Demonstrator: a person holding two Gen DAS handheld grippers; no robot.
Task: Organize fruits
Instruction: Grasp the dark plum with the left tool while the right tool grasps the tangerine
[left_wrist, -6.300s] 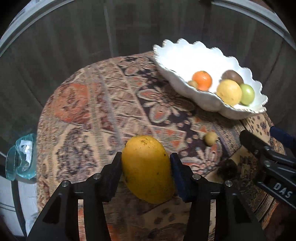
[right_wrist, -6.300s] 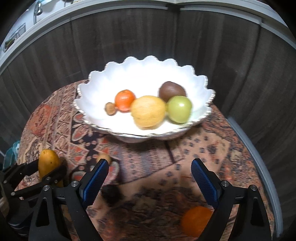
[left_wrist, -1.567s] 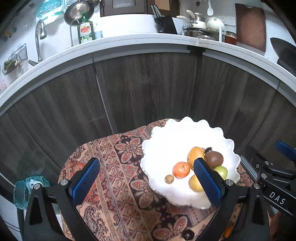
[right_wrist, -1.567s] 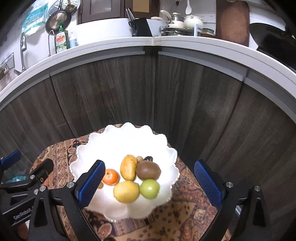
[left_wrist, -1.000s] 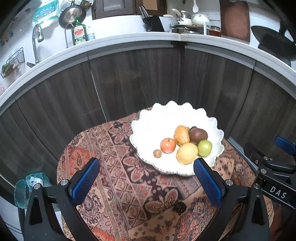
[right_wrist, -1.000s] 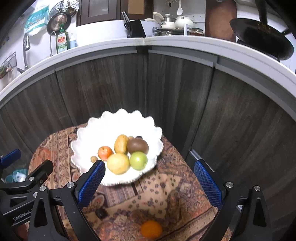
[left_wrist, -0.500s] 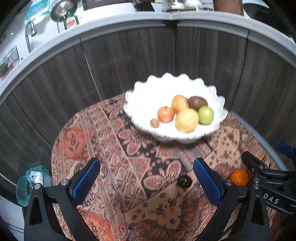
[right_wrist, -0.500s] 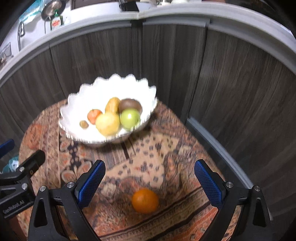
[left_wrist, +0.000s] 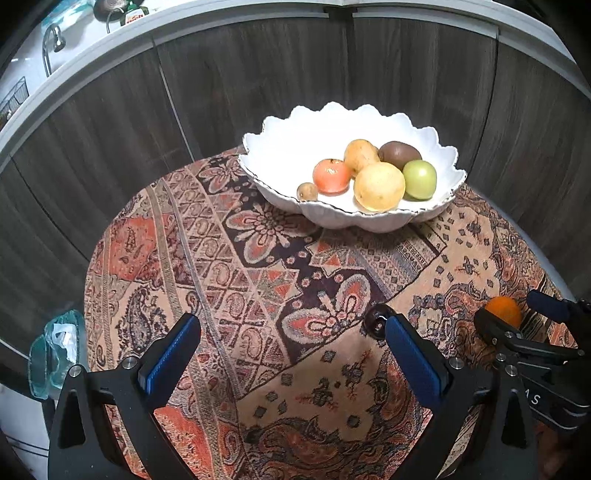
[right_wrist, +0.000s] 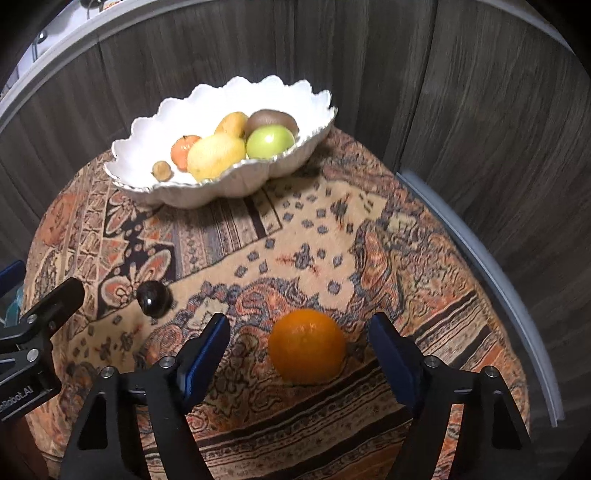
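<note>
Most of the sorting looks done: the white scalloped bowl (left_wrist: 436, 216) at the far side of the surface (left_wrist: 229, 266) holds six fruits, and I judge two remain outside it. The orange (right_wrist: 306, 346) lies between the spread right tongs (right_wrist: 299, 343), untouched; the small dark fruit (left_wrist: 373, 323) sits just beside the spread, empty left tongs (left_wrist: 291, 347). A patterned cloth covers the round surface, dark wood panels (left_wrist: 258, 92) behind.

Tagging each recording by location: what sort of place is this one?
Most likely a home kitchen. A tap and a dish-soap bottle sit on a white counter over dark wood cabinets, and a white fruit bowl rests on a small table with a patterned cloth.
</note>
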